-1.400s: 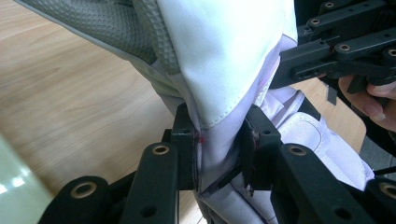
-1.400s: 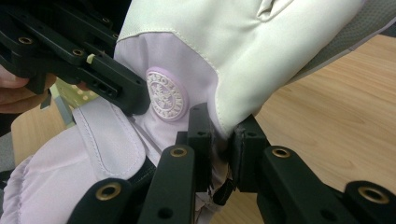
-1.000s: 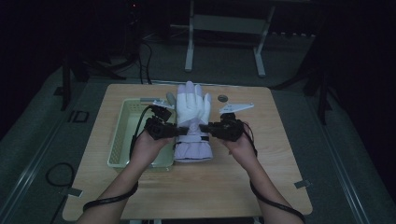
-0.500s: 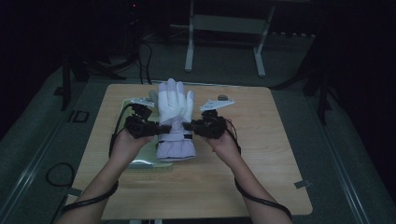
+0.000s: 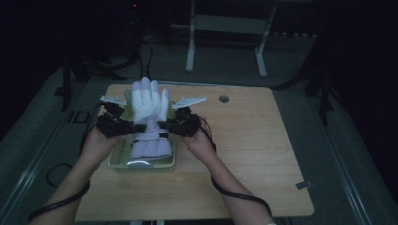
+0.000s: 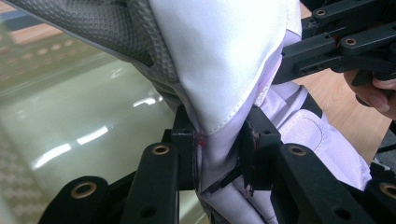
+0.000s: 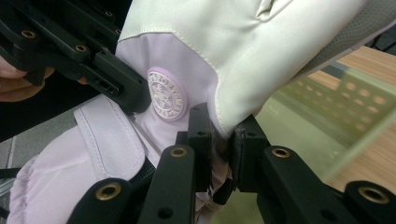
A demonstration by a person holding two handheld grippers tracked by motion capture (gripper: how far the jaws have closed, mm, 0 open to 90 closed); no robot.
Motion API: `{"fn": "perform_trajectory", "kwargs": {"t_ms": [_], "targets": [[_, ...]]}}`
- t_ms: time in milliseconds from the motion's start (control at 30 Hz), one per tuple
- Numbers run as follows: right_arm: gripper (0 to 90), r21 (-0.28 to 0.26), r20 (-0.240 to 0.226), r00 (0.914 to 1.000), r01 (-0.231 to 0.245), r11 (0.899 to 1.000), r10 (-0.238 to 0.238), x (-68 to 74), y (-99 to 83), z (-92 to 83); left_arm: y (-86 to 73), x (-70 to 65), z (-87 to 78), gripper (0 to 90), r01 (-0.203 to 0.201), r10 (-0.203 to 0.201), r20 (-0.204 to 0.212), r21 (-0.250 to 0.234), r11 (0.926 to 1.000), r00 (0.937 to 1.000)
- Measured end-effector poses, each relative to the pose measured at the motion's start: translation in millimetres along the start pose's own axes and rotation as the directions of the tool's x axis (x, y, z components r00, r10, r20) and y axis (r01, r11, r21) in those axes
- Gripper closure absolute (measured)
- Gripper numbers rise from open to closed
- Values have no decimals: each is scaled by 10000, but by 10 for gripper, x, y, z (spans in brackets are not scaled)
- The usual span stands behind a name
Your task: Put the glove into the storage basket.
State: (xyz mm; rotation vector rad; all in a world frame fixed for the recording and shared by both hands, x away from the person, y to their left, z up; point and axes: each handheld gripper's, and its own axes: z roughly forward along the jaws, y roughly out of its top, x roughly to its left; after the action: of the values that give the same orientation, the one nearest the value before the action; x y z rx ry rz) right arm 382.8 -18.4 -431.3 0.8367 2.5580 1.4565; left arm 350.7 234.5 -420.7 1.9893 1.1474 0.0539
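Since a second ago we have carried the padded white and lilac winter glove (image 5: 147,117) leftward across the pale wooden worktop (image 5: 244,159), and it now hangs over the shallow pale-green perforated plastic tray (image 5: 118,161). Our left tongs (image 5: 135,127) and right tongs (image 5: 160,125) each pinch the glove's wrist from opposite sides, jaws narrow on the fabric. We can see nothing lying in the tray under the glove's cuff.

Glove (image 5: 148,112) above tray (image 5: 141,163) (table's left)
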Motion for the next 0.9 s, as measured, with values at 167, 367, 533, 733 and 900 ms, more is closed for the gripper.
{"fn": "perform_trajectory", "kwargs": {"t_ms": [167, 367, 533, 733, 900], "targets": [[802, 17, -59, 10000, -34, 10000, 34, 47, 65, 198, -24, 182, -60, 709, 162, -161, -57, 127, 9998, 9999], [802, 92, 5, 9996, -278, 9996, 278, 33, 32, 386, -85, 323, 9, 708, 212, -207, -195, 248, 9995, 9996], [802, 404, 151, 9989, -452, 9982, 447, -44, -92, 503, -152, 400, 203, 708, 428, -421, -145, 500, 9978, 9990], [803, 805, 430, 9971, -657, 9946, 624, -124, -247, 575, -197, 431, 429, 707, 593, -564, -316, 967, 9935, 9979], [806, 1383, 797, 9938, -875, 9865, 769, -120, -331, 670, -228, 461, 575, 706, 941, -848, -646, 1577, 9830, 9943]]}}
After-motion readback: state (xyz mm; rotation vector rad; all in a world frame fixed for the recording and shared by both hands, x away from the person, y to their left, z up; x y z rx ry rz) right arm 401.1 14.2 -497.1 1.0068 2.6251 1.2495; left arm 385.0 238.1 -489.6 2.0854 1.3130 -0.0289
